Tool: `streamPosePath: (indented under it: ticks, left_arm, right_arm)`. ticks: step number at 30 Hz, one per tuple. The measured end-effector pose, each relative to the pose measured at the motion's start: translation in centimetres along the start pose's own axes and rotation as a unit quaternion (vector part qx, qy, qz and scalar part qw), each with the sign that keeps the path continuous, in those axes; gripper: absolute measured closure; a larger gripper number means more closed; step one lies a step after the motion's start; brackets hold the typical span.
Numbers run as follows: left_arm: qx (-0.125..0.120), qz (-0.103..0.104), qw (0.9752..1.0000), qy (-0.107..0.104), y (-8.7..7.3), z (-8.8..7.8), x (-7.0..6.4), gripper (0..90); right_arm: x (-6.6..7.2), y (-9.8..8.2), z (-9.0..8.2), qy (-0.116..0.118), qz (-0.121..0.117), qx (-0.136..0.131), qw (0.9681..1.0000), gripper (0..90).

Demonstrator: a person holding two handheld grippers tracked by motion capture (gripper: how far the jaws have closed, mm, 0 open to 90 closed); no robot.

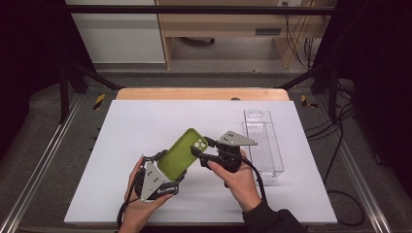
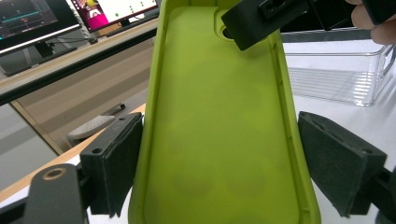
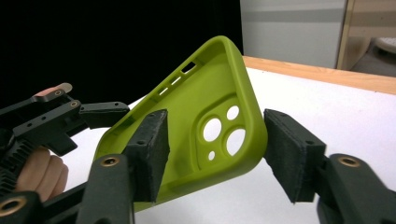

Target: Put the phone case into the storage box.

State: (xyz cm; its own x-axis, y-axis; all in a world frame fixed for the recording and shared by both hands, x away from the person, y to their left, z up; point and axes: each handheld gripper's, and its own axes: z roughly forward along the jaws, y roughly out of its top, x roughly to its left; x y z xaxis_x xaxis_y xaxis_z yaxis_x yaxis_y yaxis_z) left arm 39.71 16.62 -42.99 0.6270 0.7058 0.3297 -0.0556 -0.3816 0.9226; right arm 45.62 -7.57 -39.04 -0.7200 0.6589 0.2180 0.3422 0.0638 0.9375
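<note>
- Up in the air over the white table (image 1: 145,126): the green phone case (image 1: 182,154), tilted, with its long side running from the left gripper (image 1: 171,171) up and away toward the right gripper (image 1: 200,151).
- Left gripper: clamped on the case across its short side, near the bottom end, one pad on each long edge.
- Right gripper: jaws apart, one on each side of the top corner with the camera holes. One pad right at the inside of the case, the other just beside the outer edge with a thin gap, so no squeeze yet.
- Probably next: close on that camera end, to share the case between both hands. Needs the corner kept right between the pads.
- Nearer to the camera end: the right hand (image 1: 238,179). Nearer to the bottom end: the left hand (image 1: 138,204).
- Off to the right, well apart from the case: a clear plastic tray (image 1: 248,131), lying on the table with its long side pointing away.
- Nothing in the way between the pads and the case.
</note>
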Motion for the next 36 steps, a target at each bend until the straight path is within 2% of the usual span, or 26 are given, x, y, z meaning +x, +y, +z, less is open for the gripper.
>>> streamPosePath:
  ticks: [8, 15, 24, 28, 36]
  left_arm:
    - [0.004, 0.003, 1.0, 0.006, -0.2, 0.1, 0.0, 16.4]
    - [0.01, 0.005, 0.9999, 0.008, -0.4, 0.5, -0.1, 16.3]
    - [0.026, 0.003, 0.9996, 0.014, -0.7, 0.9, -0.2, 16.2]
    - [0.033, -0.004, 0.9993, 0.016, -0.9, 1.2, -0.2, 16.2]
    - [0.045, -0.022, 0.9986, 0.017, -1.3, 1.6, 0.0, 16.0]
  right_arm:
    - [0.0, 0.0, 0.1, 0.004, 0.005, 0.002, 1.0, 51.8]
    - [-0.4, 0.0, -0.1, 0.004, 0.025, 0.001, 0.9997, 61.7]
    - [-0.4, 0.0, 0.1, -0.003, 0.037, 0.009, 0.9993, 67.2]
    - [-0.4, 0.2, 0.2, 0.0, 0.043, 0.008, 0.999, 70.2]
    - [0.4, 0.7, 0.4, 0.006, 0.031, 0.005, 0.9995, 76.0]
